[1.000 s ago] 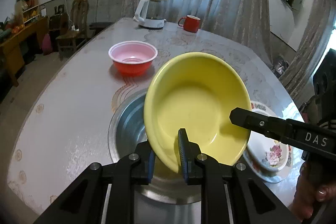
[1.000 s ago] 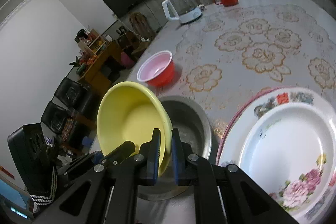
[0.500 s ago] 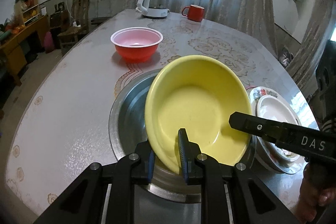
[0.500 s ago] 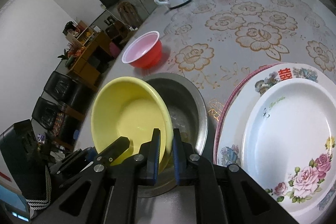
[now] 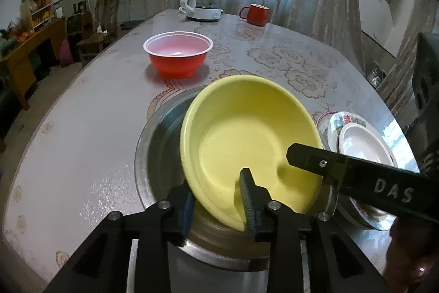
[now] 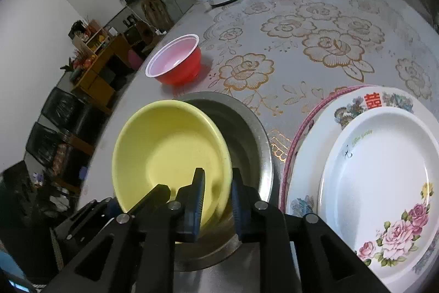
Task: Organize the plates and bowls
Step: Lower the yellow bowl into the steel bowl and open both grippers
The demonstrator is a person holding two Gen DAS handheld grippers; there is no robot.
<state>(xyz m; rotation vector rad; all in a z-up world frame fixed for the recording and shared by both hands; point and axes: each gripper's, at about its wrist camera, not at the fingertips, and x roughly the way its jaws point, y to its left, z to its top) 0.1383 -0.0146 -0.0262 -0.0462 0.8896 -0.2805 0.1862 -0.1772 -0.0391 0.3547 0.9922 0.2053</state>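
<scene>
A yellow bowl sits tilted inside a larger steel bowl; it also shows in the right wrist view, with the steel bowl around it. My left gripper straddles the yellow bowl's near rim with its jaws spread apart. My right gripper straddles the bowl's right rim, jaws also spread. A red bowl stands farther back. A stack of floral plates lies to the right.
A white kettle and a red mug stand at the table's far end. The floral plates also show in the left wrist view. The table edge runs along the left, with chairs and a cabinet beyond.
The yellow bowl has come down from above the table into the steel bowl. Both grippers' jaws, shut on its rim before, have now spread apart.
</scene>
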